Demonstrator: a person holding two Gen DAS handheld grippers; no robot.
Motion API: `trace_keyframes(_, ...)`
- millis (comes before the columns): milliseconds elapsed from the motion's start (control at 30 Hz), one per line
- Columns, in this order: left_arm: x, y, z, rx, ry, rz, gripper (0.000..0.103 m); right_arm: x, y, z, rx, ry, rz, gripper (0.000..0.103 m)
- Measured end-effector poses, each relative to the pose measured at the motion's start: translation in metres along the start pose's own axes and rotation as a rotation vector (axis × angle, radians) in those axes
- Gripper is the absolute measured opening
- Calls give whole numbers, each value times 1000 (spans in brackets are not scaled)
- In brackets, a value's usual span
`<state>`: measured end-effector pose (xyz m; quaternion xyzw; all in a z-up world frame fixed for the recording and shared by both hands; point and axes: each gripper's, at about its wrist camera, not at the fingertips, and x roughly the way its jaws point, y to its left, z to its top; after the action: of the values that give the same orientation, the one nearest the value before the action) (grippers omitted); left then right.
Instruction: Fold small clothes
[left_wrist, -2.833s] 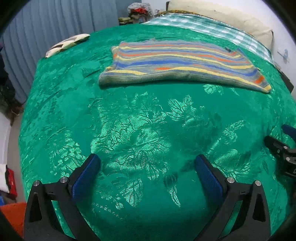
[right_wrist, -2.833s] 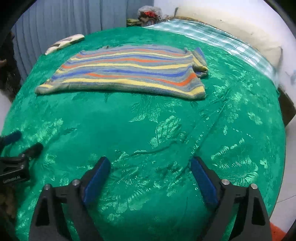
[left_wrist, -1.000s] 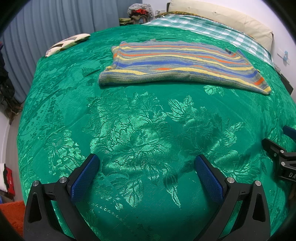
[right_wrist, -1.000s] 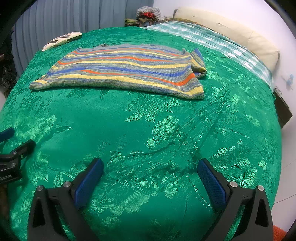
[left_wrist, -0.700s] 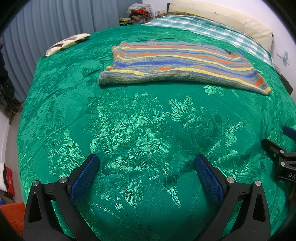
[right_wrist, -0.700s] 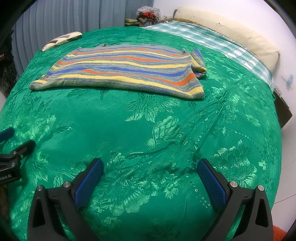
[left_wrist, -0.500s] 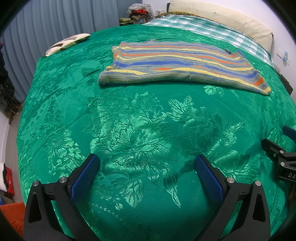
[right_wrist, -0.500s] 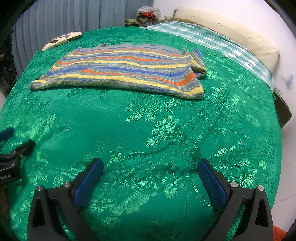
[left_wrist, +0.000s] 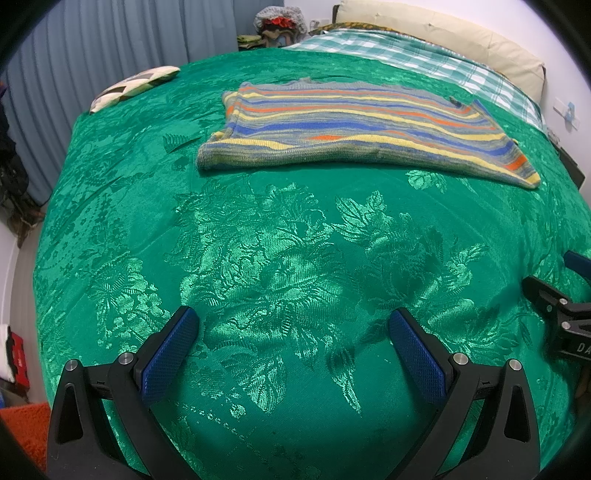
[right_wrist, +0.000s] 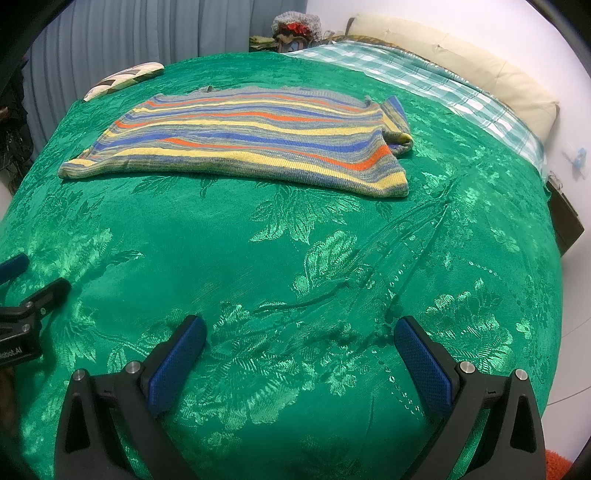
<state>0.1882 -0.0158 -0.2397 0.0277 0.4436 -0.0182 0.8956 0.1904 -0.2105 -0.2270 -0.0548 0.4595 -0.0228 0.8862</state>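
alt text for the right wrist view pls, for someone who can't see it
A striped knit sweater lies flat, already partly folded, on a green floral bedspread. In the foreground the right gripper hovers open and empty above the spread, well short of the sweater. The left gripper shows at the left edge; a checked sheet and cream pillow lie behind.

Gaping left tongs (left_wrist: 291, 332) facing striped sweater (left_wrist: 354, 129)

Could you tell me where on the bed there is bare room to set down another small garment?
The green bedspread is bare between the striped sweater and both open grippers, left gripper and right gripper. Its far side is more crowded: sweater, patterned cushion, checked blanket.
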Motion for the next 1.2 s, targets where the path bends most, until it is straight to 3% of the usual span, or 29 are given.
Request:
trace_keyframes(133, -19, -9, 6, 61, 11, 33, 102, -11, -18, 9, 18, 61, 125, 101)
trace_keyframes(233, -44, -32, 21, 127, -47, -76, 102, -30, -66, 24, 120, 23, 264, 100)
trace_keyframes(333, -58, -82, 53, 232, -103, -218, 101, -28, -122, 54, 201, -10, 296, 100)
trace_keyframes(433, -42, -143, 89, 319, -92, -342, 101, 0, -186, 100, 318, 5, 355, 93)
trace_keyframes(567, 5, -222, 124, 444, -50, -361, 100, 61, -227, 163, 369, 99, 468, 76)
trace_keyframes(633, 30, -245, 137, 468, -24, -335, 91, 92, -230, 191, 381, 149, 544, 76)
trace_keyframes(700, 55, -260, 147, 459, 44, -342, 71, 123, -228, 215, 398, 201, 611, 76)
trace_keyframes(733, 65, -266, 149, 450, 76, -366, 69, 133, -227, 220, 405, 218, 635, 76)
trace_keyframes(800, 70, -274, 150, 446, 54, -375, 58, 163, -218, 236, 419, 273, 671, 76)
trace_keyframes(833, 72, -279, 151, 453, 43, -386, 48, 171, -212, 239, 424, 286, 660, 76)
trace_keyframes(867, 72, -282, 152, 457, 41, -390, 20, 181, -208, 242, 439, 299, 656, 76)
trace_keyframes(900, 72, -284, 155, 458, 30, -357, 7, 192, -204, 245, 471, 306, 668, 73)
trace_keyframes(933, 71, -281, 159, 442, 33, -371, 7, 198, -201, 247, 489, 301, 676, 48)
trace_keyframes(967, 70, -276, 163, 416, 36, -391, 6, 201, -199, 249, 507, 288, 662, 10)
trace_keyframes(1100, 42, -235, 178, 287, -15, -426, 6, 180, -185, 261, 487, 208, 617, 10)
trace_keyframes(1200, 17, -179, 189, 133, -48, -435, 6, 148, -152, 287, 410, 153, 654, 10)
